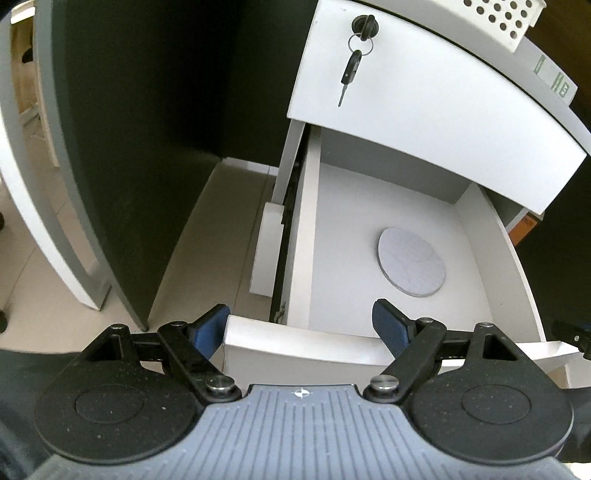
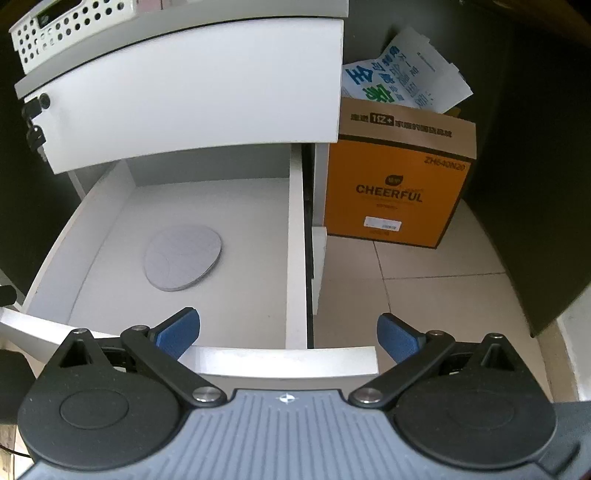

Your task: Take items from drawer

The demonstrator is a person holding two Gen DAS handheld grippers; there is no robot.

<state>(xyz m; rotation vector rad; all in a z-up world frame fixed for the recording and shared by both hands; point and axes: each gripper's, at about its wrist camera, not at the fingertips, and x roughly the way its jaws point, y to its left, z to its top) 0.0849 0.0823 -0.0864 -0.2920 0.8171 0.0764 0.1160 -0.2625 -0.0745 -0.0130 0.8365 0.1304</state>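
A white drawer [image 1: 306,229] is pulled out under a closed upper drawer. A flat round grey disc [image 1: 412,261] lies on its floor; it also shows in the right wrist view [image 2: 183,260]. My left gripper [image 1: 301,326] is open and empty, above the drawer's front edge near its left corner. My right gripper [image 2: 288,334] is open and empty, above the front edge [image 2: 280,360] near the drawer's right corner. The disc lies ahead of both grippers, apart from them.
The upper drawer front [image 1: 424,103] has a key [image 1: 351,70] hanging in its lock. A perforated white basket [image 2: 74,29] sits on the cabinet top. An orange cardboard box [image 2: 399,188] with papers stands on the tiled floor right of the cabinet. A dark panel [image 1: 129,147] stands to the left.
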